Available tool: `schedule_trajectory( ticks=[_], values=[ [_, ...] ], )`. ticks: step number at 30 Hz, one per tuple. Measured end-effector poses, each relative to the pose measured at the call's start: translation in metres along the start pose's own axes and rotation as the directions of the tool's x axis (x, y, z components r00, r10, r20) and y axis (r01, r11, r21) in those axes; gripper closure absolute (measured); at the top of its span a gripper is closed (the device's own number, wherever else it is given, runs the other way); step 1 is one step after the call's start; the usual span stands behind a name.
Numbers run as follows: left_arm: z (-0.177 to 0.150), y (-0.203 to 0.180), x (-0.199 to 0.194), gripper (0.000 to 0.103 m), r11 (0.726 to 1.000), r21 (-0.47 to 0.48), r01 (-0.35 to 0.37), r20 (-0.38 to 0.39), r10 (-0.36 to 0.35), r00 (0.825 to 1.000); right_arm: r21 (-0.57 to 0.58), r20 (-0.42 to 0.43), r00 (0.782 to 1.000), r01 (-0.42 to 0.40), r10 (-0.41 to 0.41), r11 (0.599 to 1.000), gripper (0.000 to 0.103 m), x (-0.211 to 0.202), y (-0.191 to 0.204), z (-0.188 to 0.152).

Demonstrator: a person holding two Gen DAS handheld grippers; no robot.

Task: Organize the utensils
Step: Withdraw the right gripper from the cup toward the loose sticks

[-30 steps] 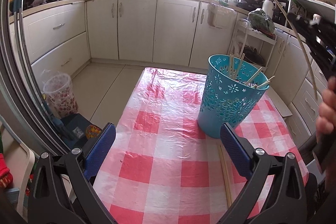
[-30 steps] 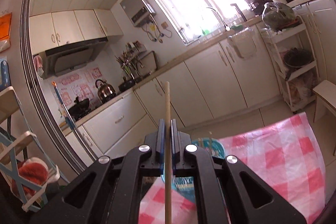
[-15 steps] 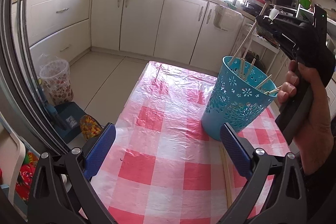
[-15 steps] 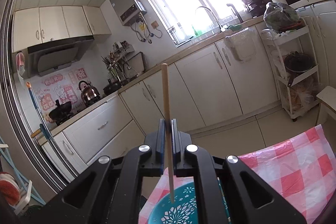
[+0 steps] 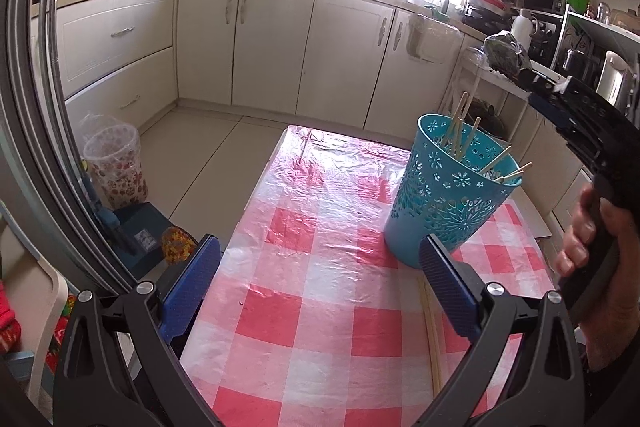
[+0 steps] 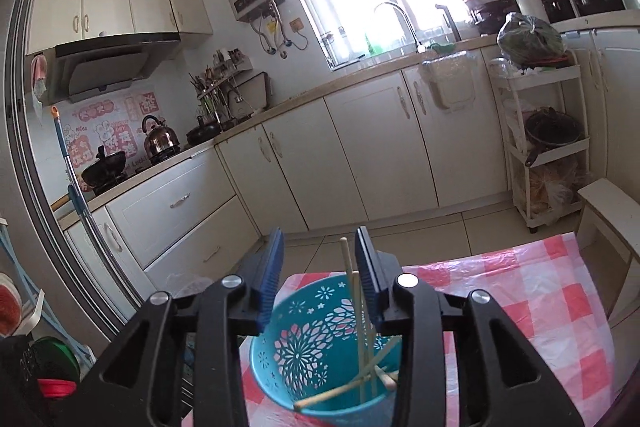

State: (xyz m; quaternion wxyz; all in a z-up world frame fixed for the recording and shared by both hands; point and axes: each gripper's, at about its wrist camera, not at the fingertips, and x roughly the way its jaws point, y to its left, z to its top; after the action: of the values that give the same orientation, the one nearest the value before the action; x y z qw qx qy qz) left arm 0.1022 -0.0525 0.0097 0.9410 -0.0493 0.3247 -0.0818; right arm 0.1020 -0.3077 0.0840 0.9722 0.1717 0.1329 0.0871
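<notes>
Drop step: your right gripper (image 6: 319, 273) sits just above the blue basket (image 5: 448, 195), jaws just parted, nothing pressed between the pads; a chopstick (image 6: 352, 291) stands loose in the gap, its lower end down among the others in the basket, so you look to have let it go. Basket stands on the checked tablecloth (image 5: 320, 267), at about 2 o'clock from your left gripper (image 5: 320, 283) in the left wrist view, several sticks leaning against its rim. Your left gripper hangs wide open, empty, over the cloth. Two more chopsticks on the table (image 5: 430, 327) lie at roughly 4 o'clock of that view, just beside the left gripper's right-hand pad, pointing toward the basket foot. Next move, by my reckoning: lift the right clear without snagging the upright stick, then pick one of the lying pair. Hard to read: the pair's far ends run behind that pad, their near ends blur into the lower edge of the view; right-hand pad tips are small in the left view; the basket's floor is hidden under crossed sticks
</notes>
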Motion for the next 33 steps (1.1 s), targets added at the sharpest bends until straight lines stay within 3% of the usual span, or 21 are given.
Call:
schedule_trajectory(
  ticks=[3,8,12,16,21,24,33],
  values=[
    [-0.001,-0.002,-0.009,0.008,1.0,0.001,-0.001,0.003,0.001,1.0,-0.044,0.022,0.999,0.026,-0.025,0.999,0.054,-0.033,0.004,-0.002],
    [-0.002,-0.009,-0.028,0.008,1.0,0.016,0.003,0.021,-0.004,1.0,-0.062,0.004,0.997,0.073,-0.073,0.995,0.051,-0.075,-0.001,-0.015],
    [-0.003,-0.015,-0.044,0.008,0.999,0.04,0.0,0.033,-0.002,0.999,-0.058,-0.063,0.992,0.104,-0.108,0.993,0.051,-0.093,-0.006,-0.04],
    [-0.006,-0.018,-0.057,0.008,0.999,0.047,-0.001,0.04,-0.001,0.999,-0.046,-0.181,0.976,0.11,-0.116,0.993,0.053,-0.093,-0.009,-0.078],
    [-0.012,-0.019,-0.068,0.008,0.998,0.059,-0.01,0.034,0.008,0.999,-0.037,-0.364,0.927,0.08,-0.087,0.996,0.073,-0.07,-0.007,-0.13],
    [-0.016,-0.016,-0.072,0.008,0.998,0.065,-0.016,0.026,0.014,1.0,-0.034,-0.445,0.892,0.073,-0.08,0.997,0.077,-0.046,-0.006,-0.153],
    [-0.025,-0.001,-0.078,0.008,0.999,0.04,-0.028,0.004,0.028,1.0,-0.129,-0.543,0.821,0.124,-0.175,0.984,0.089,0.021,0.008,-0.181]
  ],
)
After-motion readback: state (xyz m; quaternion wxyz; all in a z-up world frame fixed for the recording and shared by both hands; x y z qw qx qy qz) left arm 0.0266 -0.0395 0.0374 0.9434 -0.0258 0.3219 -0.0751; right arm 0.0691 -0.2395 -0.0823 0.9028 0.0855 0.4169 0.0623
